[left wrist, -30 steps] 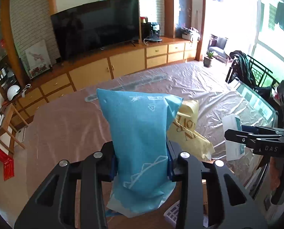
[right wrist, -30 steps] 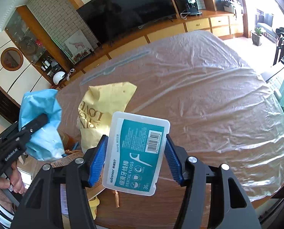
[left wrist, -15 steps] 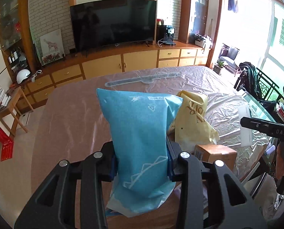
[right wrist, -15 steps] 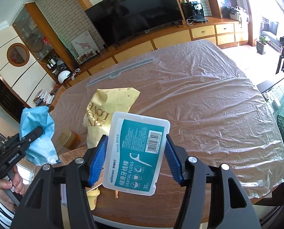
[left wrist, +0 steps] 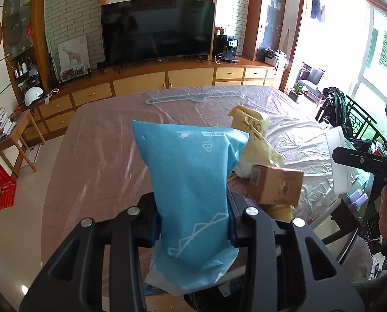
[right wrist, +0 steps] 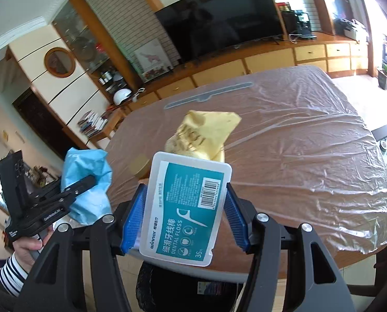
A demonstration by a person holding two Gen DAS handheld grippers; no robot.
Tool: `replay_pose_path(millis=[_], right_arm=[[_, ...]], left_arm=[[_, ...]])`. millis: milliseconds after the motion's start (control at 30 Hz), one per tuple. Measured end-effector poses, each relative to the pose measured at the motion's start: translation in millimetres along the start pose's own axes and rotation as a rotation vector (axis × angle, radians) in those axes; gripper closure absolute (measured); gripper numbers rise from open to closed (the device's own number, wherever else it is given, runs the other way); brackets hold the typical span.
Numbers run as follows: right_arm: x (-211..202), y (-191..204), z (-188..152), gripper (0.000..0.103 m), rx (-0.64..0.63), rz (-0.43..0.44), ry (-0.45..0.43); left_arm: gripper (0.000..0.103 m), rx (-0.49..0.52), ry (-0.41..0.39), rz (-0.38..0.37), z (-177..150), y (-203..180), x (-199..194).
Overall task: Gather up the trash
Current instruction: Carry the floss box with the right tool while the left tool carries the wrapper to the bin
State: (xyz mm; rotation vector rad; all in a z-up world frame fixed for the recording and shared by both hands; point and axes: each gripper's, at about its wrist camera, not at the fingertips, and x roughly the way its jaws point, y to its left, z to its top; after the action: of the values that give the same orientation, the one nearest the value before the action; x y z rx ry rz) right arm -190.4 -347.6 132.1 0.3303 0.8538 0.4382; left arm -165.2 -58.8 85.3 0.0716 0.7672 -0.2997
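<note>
**Living room, covered table: two grippers, each holding one piece of trash**

Setting: a living room with a white brick wall, a long run of wooden cabinets (left wrist: 141, 83) and a large dark television (left wrist: 157, 30) on top of them. In front stands a wide table (left wrist: 102, 156) under a wrinkled clear plastic sheet (right wrist: 310, 156).

Item 1. Left gripper (left wrist: 192, 223): jaws clamped on a blue soft pouch (left wrist: 190, 182), which stands upright between the blue pads, its crumpled bottom hanging below them. In the right wrist view the same gripper (right wrist: 89, 182) shows at the left edge, off the table's near corner, held by a hand (right wrist: 28, 244) in a striped sleeve (right wrist: 11, 273).

Item 2. Right gripper (right wrist: 184, 215): jaws closed on a flat white plastic dental floss box (right wrist: 185, 208) with a teal label and a barcode, pads pressing its two long sides. The box is tilted a little to the right and is carried above the table's near edge.

Item 3. Yellow paper bag (left wrist: 255, 135): crumpled, printed with dark lettering, lying on the sheet near the table's near side.

Item 4. Small cardboard box (left wrist: 274, 184): just in front of the yellow bag; blurred in the right wrist view.

Item 5. Dark mesh bin (right wrist: 193, 291): partly seen below the right gripper, under the table edge.
</note>
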Motion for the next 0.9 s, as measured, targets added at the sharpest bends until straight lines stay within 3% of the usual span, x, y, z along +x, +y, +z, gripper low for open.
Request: replay_pose_path(millis=[433, 900], right_arm=[[-15, 26, -34, 0.046, -0.095, 0.074, 0.061], [-18, 39, -87, 0.046, -0.227, 0.056, 0.175]], left_arm=[[0.064, 0.016, 0.009, -0.055, -35, -16, -27], [0.064, 0.123, 0.091, -0.108, -83, -55, -37]])
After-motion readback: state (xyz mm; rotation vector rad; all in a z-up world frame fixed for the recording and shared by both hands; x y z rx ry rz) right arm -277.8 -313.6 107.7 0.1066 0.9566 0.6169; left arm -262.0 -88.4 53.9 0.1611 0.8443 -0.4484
